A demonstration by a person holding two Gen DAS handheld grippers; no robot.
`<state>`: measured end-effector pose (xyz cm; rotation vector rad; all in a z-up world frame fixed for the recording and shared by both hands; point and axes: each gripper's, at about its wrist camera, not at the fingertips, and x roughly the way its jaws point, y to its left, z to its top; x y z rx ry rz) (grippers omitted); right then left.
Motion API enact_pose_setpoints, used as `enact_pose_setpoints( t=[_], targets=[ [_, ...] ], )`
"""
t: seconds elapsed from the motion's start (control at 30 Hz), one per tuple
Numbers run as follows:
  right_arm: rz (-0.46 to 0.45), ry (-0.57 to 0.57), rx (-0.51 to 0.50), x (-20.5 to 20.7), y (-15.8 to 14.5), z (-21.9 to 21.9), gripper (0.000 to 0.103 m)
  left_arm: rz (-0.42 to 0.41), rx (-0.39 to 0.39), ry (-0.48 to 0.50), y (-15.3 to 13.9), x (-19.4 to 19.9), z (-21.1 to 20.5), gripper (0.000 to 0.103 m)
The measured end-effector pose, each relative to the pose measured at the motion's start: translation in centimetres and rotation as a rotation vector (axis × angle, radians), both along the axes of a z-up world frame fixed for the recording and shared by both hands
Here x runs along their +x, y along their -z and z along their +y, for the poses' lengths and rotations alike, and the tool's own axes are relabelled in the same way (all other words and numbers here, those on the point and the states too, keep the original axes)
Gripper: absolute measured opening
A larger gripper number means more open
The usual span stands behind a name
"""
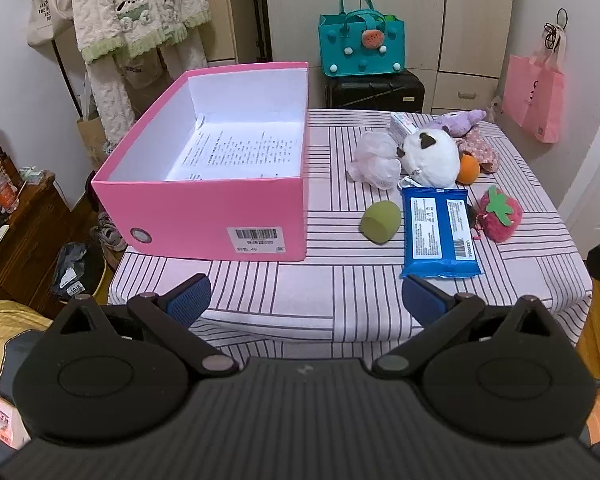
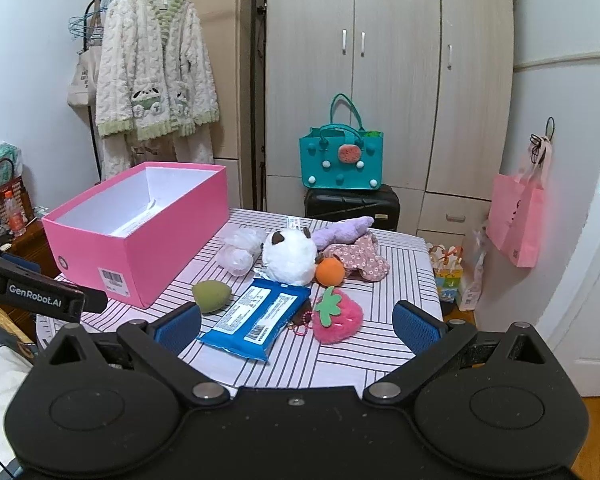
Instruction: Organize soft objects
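An open pink box with printed paper inside stands on the left of the striped table. To its right lie a green sponge egg, a blue wipes pack, a pink strawberry plush, a white plush, an orange ball, a pale mesh puff, a purple plush and a floral cloth. My left gripper is open and empty above the near table edge. My right gripper is open and empty near the wipes and strawberry.
A teal felt bag sits on a black suitcase behind the table. A fleece robe hangs at the left. A pink bag hangs on the right wall. A cluttered wooden shelf stands to the left.
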<state>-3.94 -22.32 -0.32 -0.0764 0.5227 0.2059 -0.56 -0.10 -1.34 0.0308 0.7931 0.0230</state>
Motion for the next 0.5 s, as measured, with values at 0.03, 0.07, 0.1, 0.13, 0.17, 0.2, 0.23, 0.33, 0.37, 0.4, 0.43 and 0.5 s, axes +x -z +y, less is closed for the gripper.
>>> enact_pose_setpoints(
  t=[0.03,0.07,0.1,0.13,0.17,0.2,0.23,0.33,0.37,0.4,0.43,0.5],
  targets=[
    [-0.005,-0.006,-0.001,0.0,0.0,0.1,0.103,-0.004,0.003,-0.002,0.0,-0.1,0.1,0.103],
    [-0.012,-0.01,-0.003,-0.1,0.0,0.1,0.103,-0.008,0.008,-0.005,0.0,-0.2,0.1,0.103],
    [-0.021,-0.012,-0.007,-0.3,0.0,0.2,0.103,-0.013,0.014,-0.009,0.1,-0.3,0.1,0.103],
    [-0.035,-0.014,-0.012,-0.4,0.0,0.3,0.103,-0.016,0.018,-0.011,0.1,-0.4,0.1,0.103],
    [-0.045,-0.015,-0.016,-0.5,0.0,0.3,0.103,-0.018,0.021,-0.011,0.2,-0.4,0.1,0.103],
    [-0.058,-0.015,-0.019,-0.7,0.0,0.4,0.103,-0.02,0.023,-0.011,0.2,-0.4,0.1,0.103],
    [-0.066,-0.014,-0.02,-0.8,0.0,0.4,0.103,-0.023,0.026,-0.009,0.3,-0.4,0.1,0.103],
    [-0.085,-0.01,-0.017,-1.0,0.1,0.3,0.103,-0.027,0.033,-0.003,0.7,-0.5,-0.2,0.103],
    [-0.089,-0.008,-0.013,-1.1,0.2,0.2,0.103,-0.028,0.033,0.001,0.8,-0.6,-0.2,0.103],
    [-0.092,-0.007,-0.008,-1.1,0.2,0.1,0.103,-0.031,0.032,0.005,0.9,-0.6,-0.3,0.103],
    [-0.095,-0.007,-0.003,-1.1,0.2,0.0,0.103,-0.037,0.03,0.008,1.0,-0.8,-0.4,0.103],
    [-0.1,-0.002,0.01,-1.2,0.3,-0.2,0.103,-0.042,0.027,0.02,1.2,-0.9,-0.6,0.103]
  ],
)
